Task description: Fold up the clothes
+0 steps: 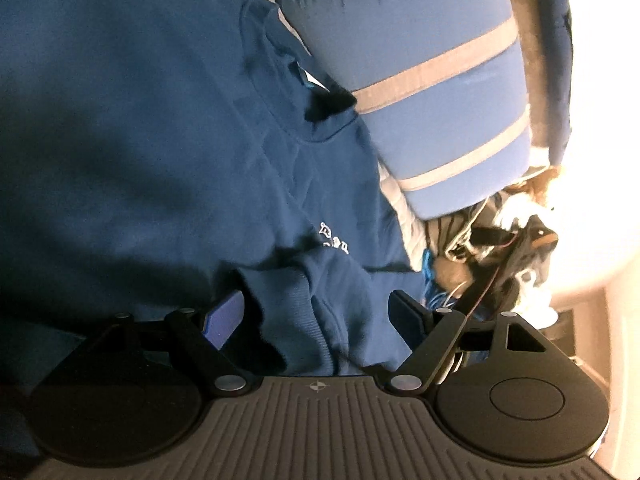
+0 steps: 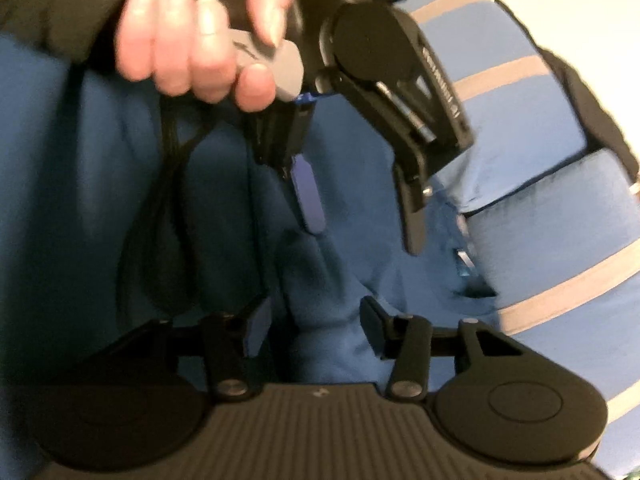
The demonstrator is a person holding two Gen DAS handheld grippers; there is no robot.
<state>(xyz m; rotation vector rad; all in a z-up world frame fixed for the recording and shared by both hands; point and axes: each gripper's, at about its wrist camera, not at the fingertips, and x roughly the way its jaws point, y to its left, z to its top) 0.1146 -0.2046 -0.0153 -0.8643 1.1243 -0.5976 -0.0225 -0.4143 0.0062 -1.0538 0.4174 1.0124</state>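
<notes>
Both my tongs stand open, empty: left gripper (image 1: 316,316) astride the sweatshirt (image 1: 140,140) cuff (image 1: 288,300), right gripper (image 2: 316,326) over a fold beside it. It looks soft and floppy, so I'd pinch that thick ribbed cuff.

Left gripper (image 1: 316,312): gap between its 2 fingers filled by a bunched ribbed cuff (image 1: 288,300) of the dark blue sweatshirt (image 1: 140,140); no free room between the pads. Ahead and right of the fingers, a blue cushion with grey stripes (image 1: 440,80) blocks passage. Beyond the right finger, a clutter of cords and cloth (image 1: 500,248).

Right gripper (image 2: 316,320): a fabric fold stands between its fingers. Directly ahead, the other gripper and the hand (image 2: 192,32) holding it bar the way.
</notes>
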